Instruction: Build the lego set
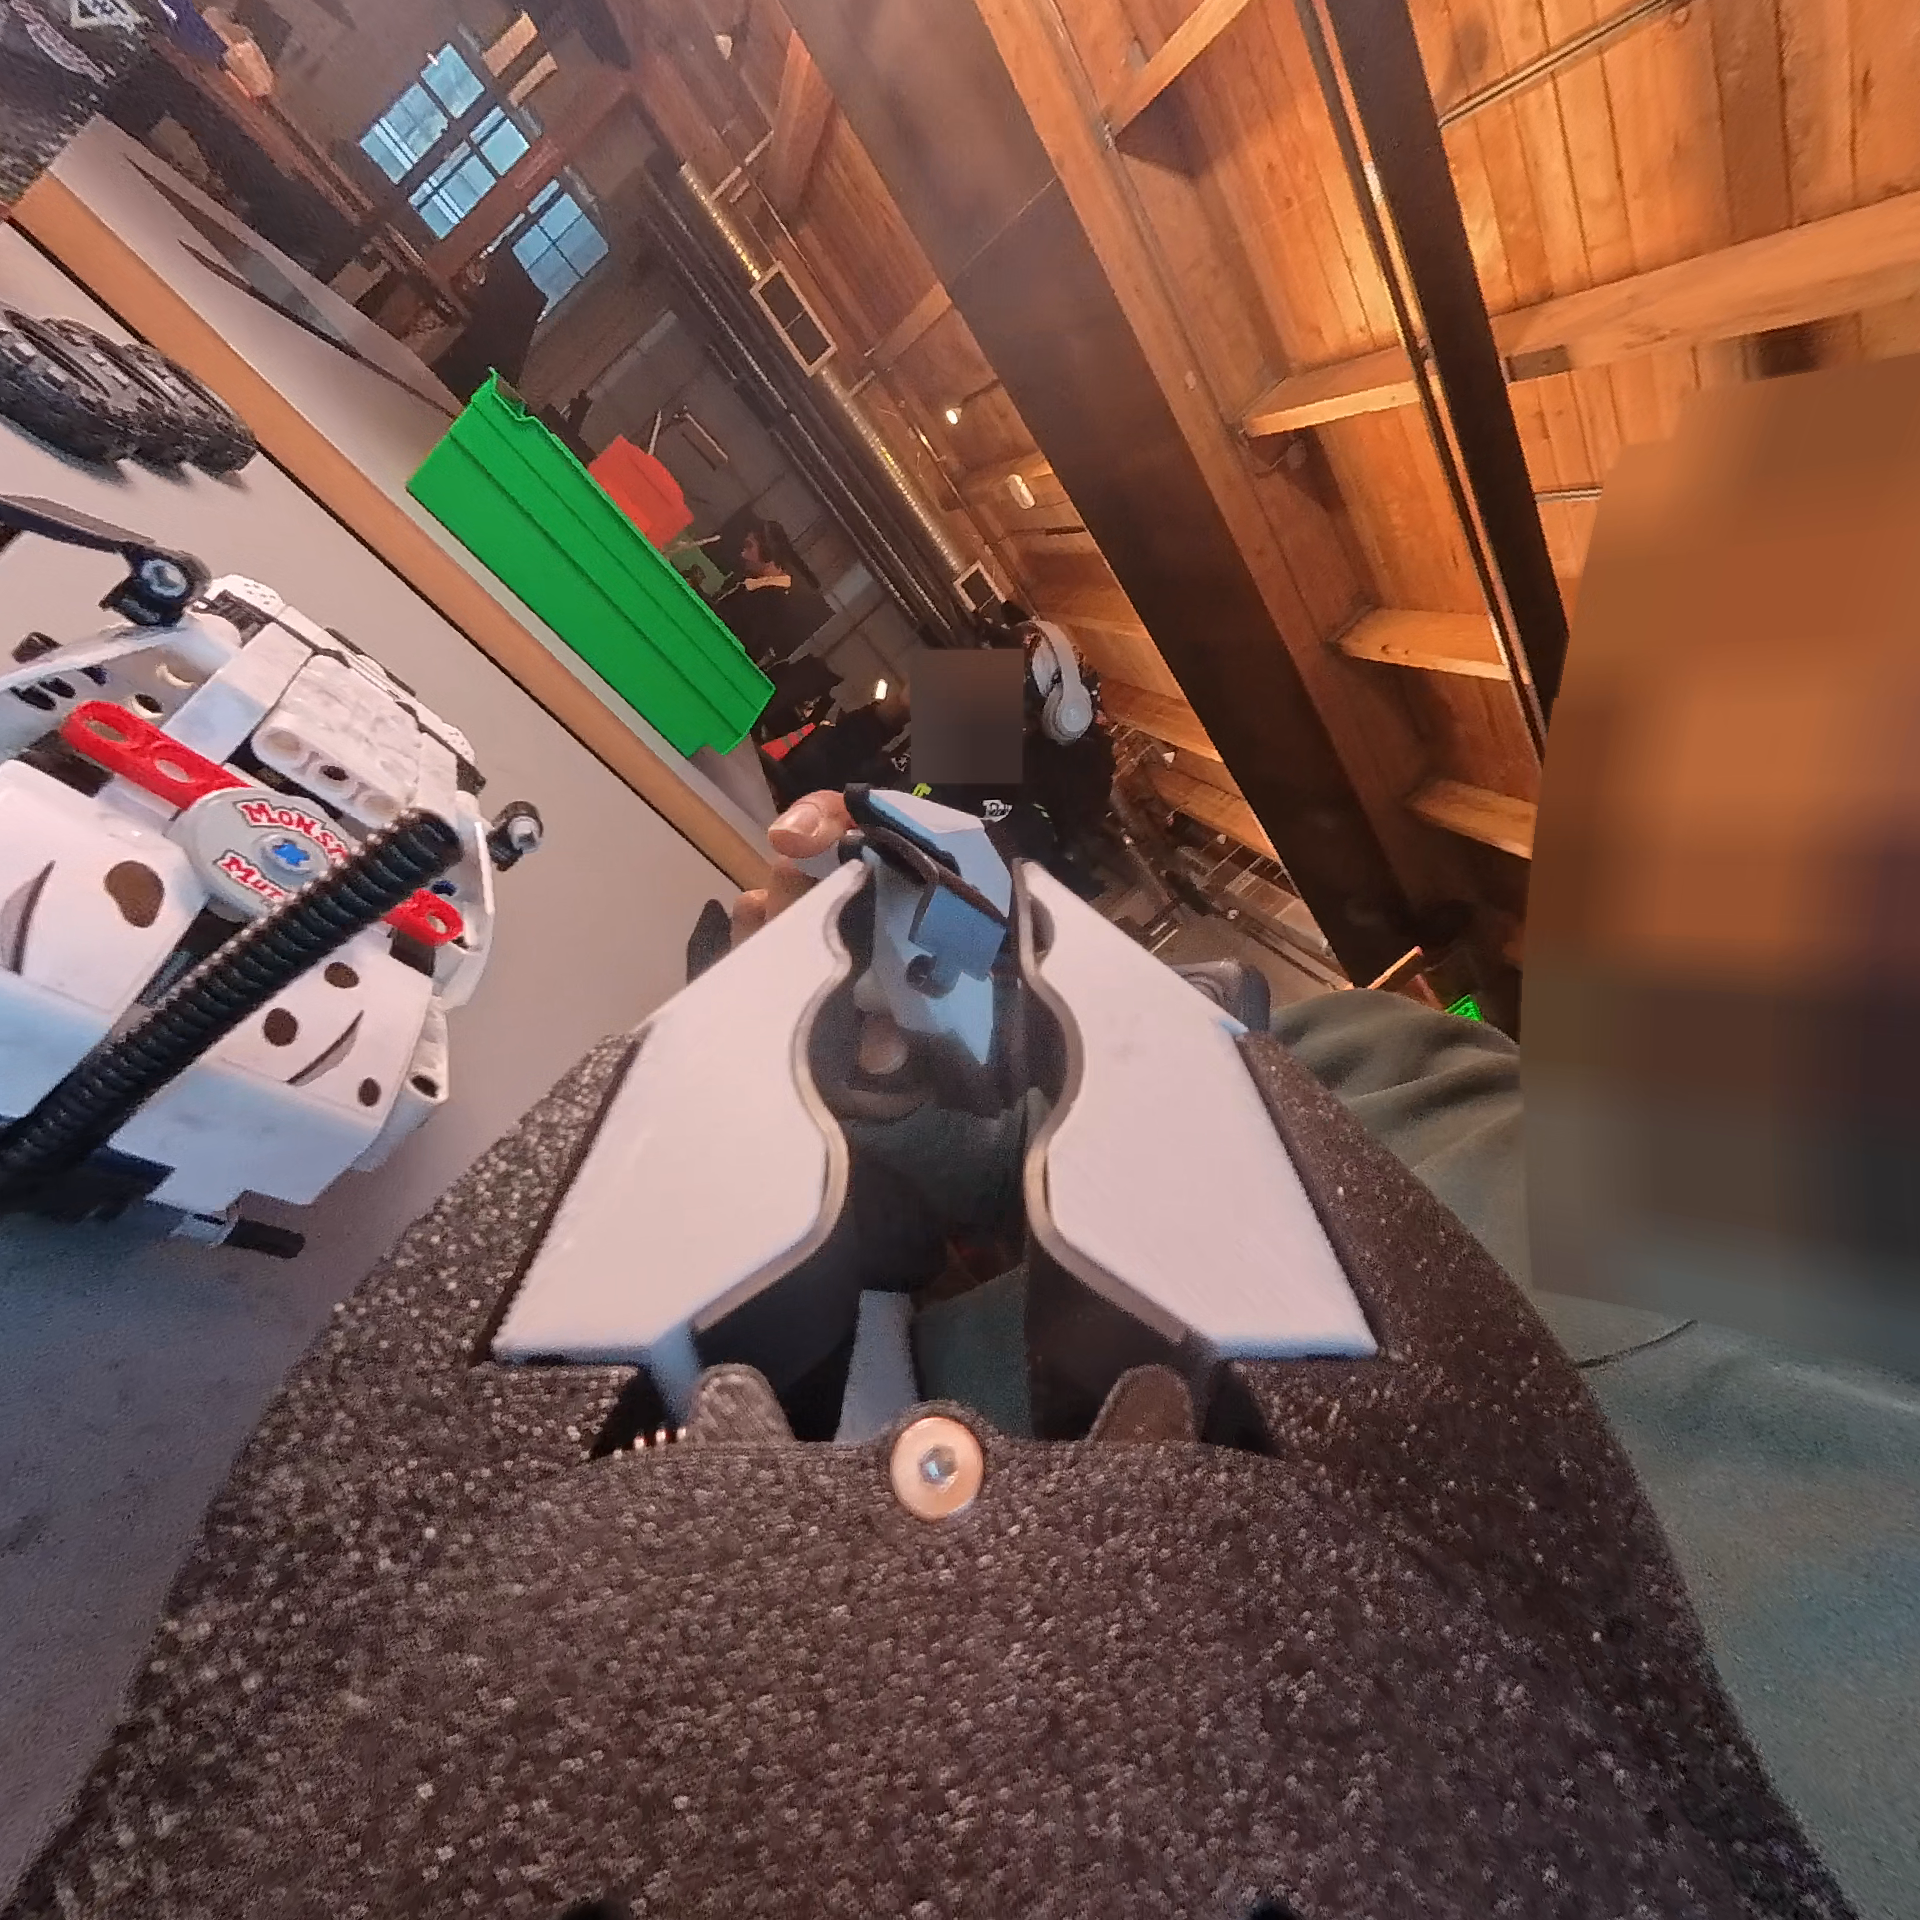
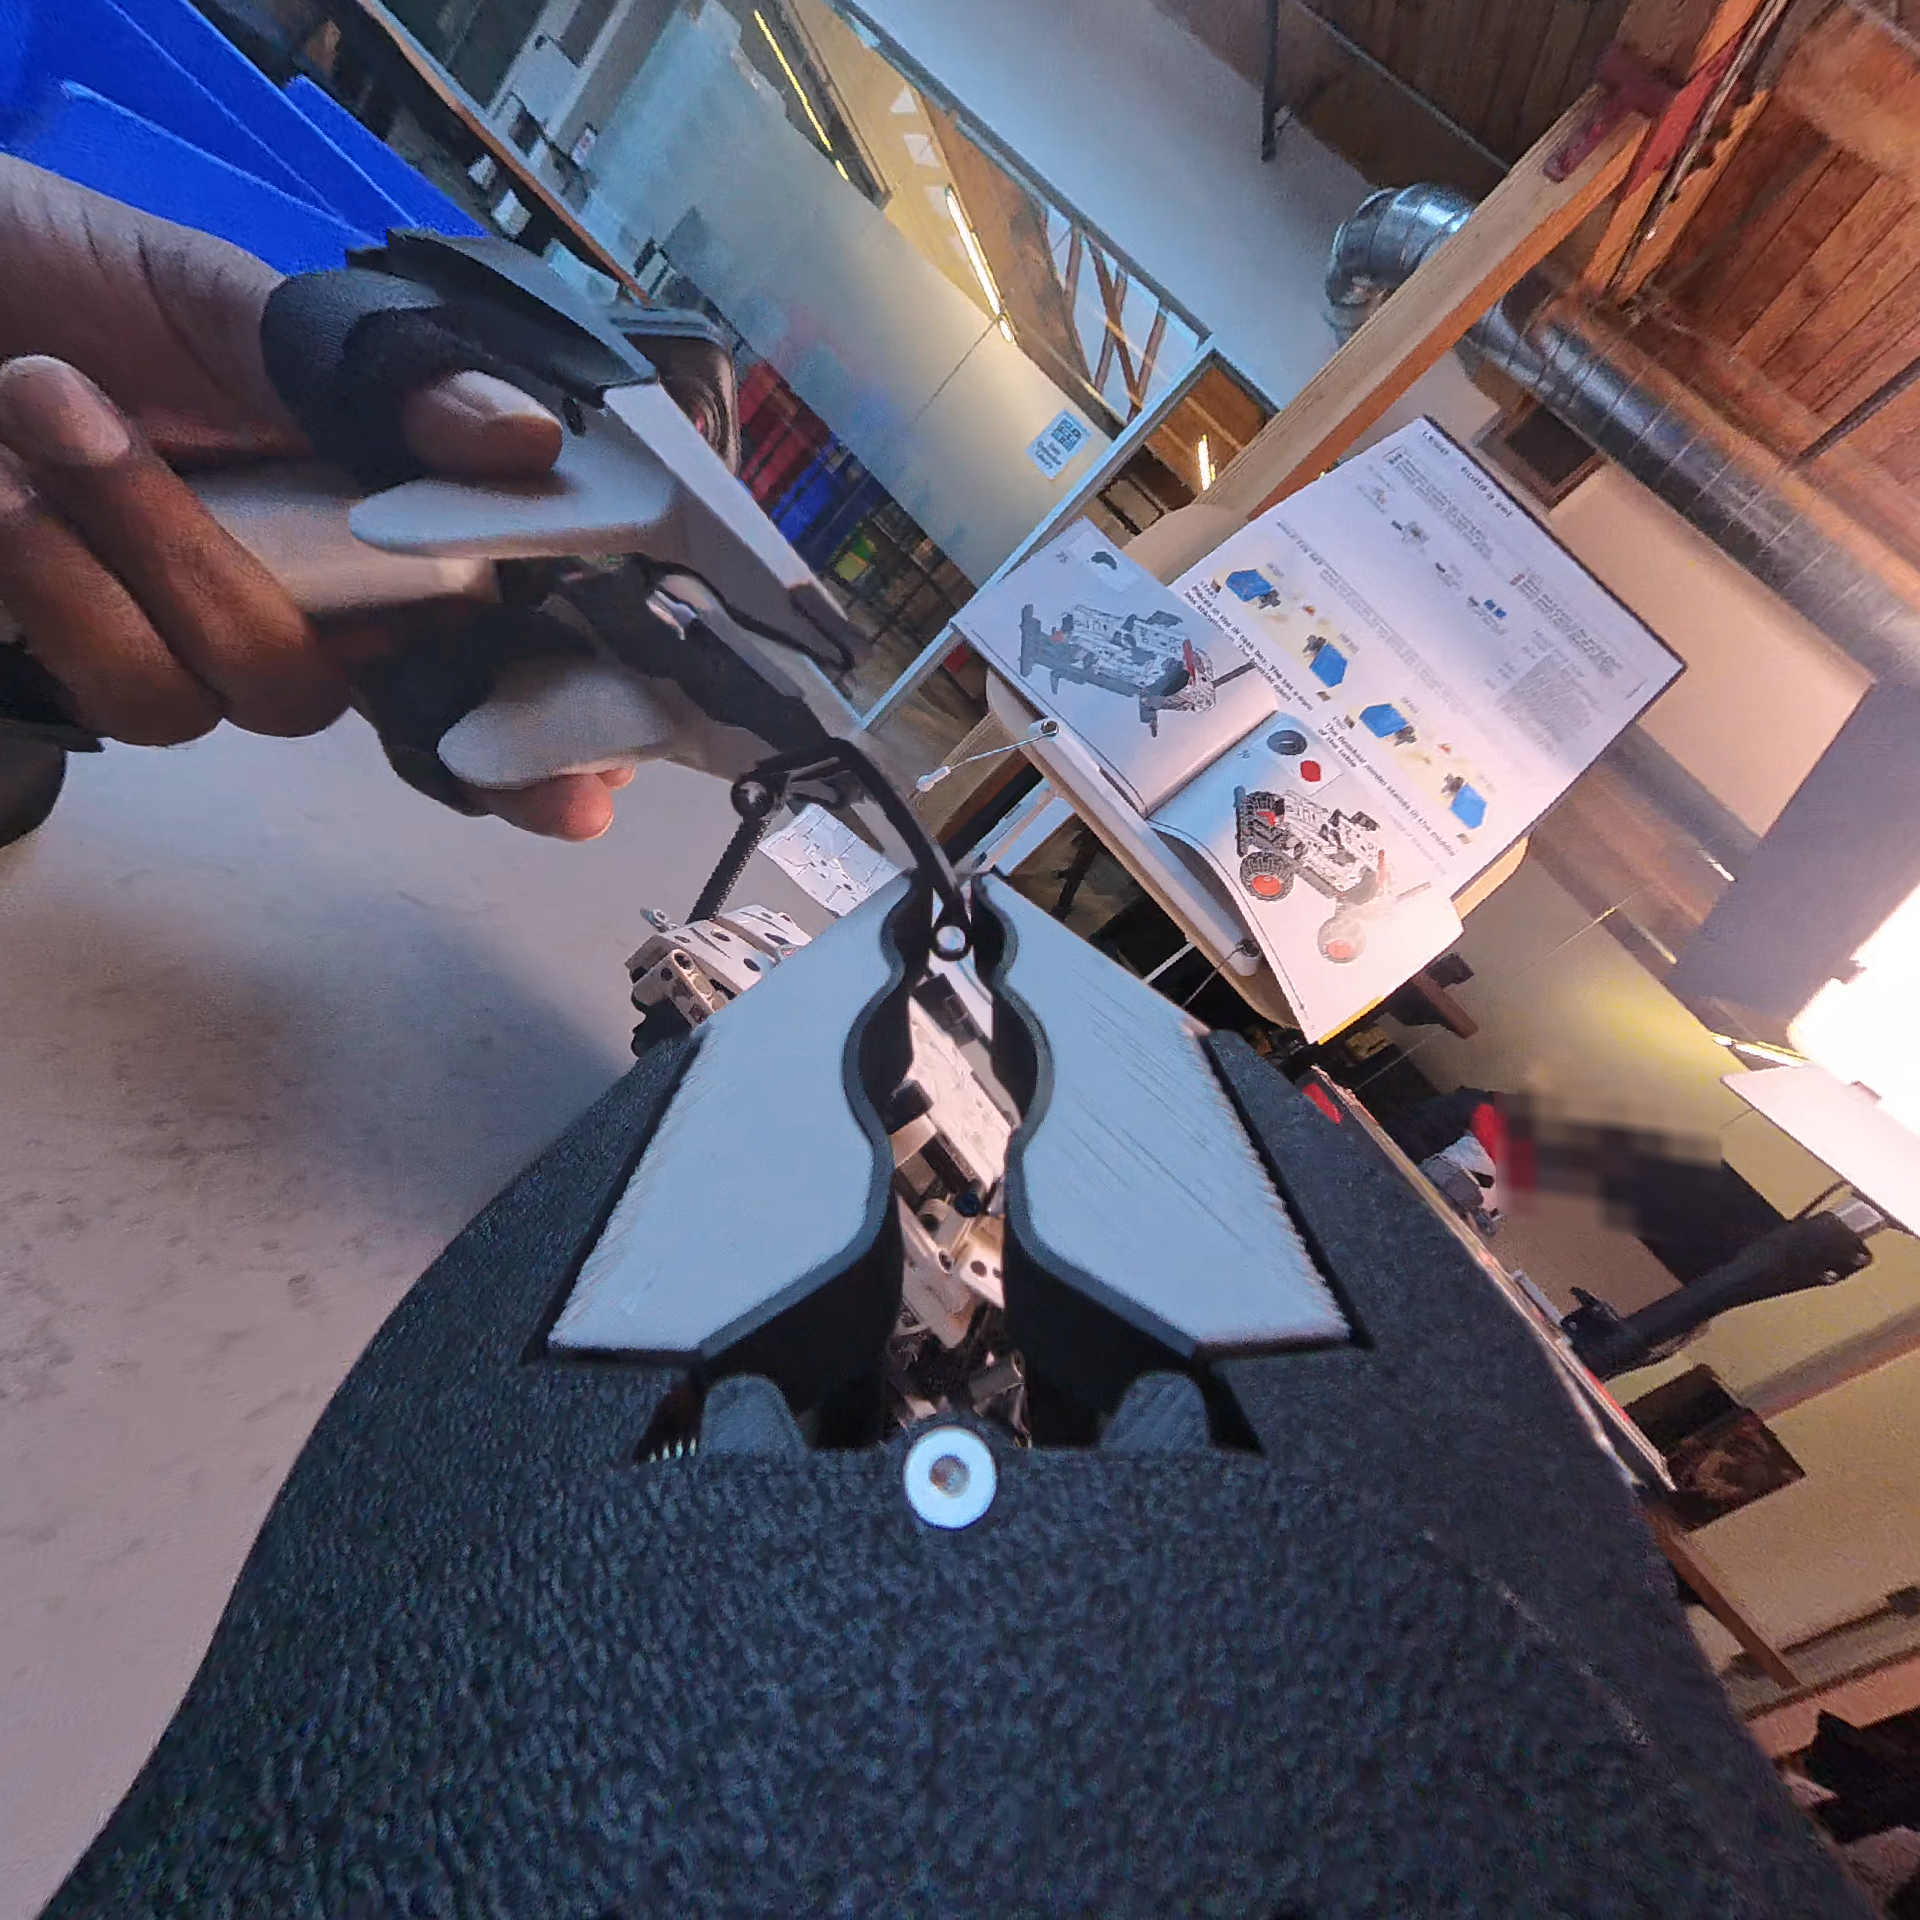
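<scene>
Right claw [image 2: 948, 914] pinches a thin black piece [image 2: 914, 831] above the white truck [image 2: 717, 961].

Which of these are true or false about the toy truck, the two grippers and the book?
1. The toy truck is white with brown spots. True.
2. The green bin sits on top of the truck. False: it is farther back, apart from the truck.
3. The right gripper pinches a thin black piece. True.
4. The instruction book is shut. False: it is propped open.
5. The black tyres are on the truck. False: they lie loose on the table.
</scene>
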Demonstrator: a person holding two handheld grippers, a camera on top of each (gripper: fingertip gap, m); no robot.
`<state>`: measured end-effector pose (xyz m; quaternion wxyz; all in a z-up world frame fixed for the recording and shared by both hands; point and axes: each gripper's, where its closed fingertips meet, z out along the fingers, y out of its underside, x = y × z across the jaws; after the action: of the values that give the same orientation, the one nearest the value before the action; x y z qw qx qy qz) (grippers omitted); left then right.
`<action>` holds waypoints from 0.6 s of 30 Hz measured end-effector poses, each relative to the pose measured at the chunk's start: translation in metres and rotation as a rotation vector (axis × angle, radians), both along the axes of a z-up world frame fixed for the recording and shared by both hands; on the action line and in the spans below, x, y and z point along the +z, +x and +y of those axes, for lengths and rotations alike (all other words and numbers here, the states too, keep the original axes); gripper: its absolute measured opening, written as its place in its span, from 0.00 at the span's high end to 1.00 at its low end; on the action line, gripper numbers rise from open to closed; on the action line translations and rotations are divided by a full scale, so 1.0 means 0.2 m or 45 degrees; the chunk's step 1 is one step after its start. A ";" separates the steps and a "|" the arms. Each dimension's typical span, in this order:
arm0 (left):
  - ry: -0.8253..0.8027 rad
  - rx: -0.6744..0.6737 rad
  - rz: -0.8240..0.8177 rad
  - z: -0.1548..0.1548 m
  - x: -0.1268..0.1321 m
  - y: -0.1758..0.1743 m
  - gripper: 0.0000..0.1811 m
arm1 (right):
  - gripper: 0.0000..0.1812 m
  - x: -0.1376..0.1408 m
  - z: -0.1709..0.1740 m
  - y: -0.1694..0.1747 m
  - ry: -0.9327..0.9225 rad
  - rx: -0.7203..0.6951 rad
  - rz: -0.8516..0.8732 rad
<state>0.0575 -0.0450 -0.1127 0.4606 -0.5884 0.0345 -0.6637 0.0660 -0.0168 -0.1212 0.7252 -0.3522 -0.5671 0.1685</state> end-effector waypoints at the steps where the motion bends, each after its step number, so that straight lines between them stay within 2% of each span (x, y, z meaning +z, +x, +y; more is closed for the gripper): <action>1: -0.007 -0.007 -0.023 0.00 0.01 0.00 0.84 | 0.97 0.00 0.00 0.00 0.014 -0.010 0.000; 4: -0.022 -0.037 -0.065 0.00 0.02 0.03 0.85 | 0.97 -0.01 -0.01 -0.01 0.047 -0.015 -0.011; 7: -0.024 -0.042 -0.064 -0.01 0.00 0.03 0.99 | 0.97 -0.02 -0.02 -0.02 0.081 -0.014 -0.017; 8: -0.025 -0.039 -0.070 -0.01 0.00 0.02 1.00 | 0.97 -0.02 -0.03 -0.02 0.089 -0.014 -0.023; 16: -0.090 0.023 0.021 0.03 -0.07 0.00 0.99 | 0.97 -0.01 0.03 0.01 0.067 -0.070 0.008; 18: -0.126 -0.030 -0.038 0.02 -0.06 0.03 0.85 | 0.97 0.01 0.05 0.01 0.065 -0.096 0.027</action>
<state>0.0643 -0.0413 -0.1239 0.4235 -0.6000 0.0019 -0.6787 0.0686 -0.0077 -0.1199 0.7458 -0.3530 -0.5497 0.1304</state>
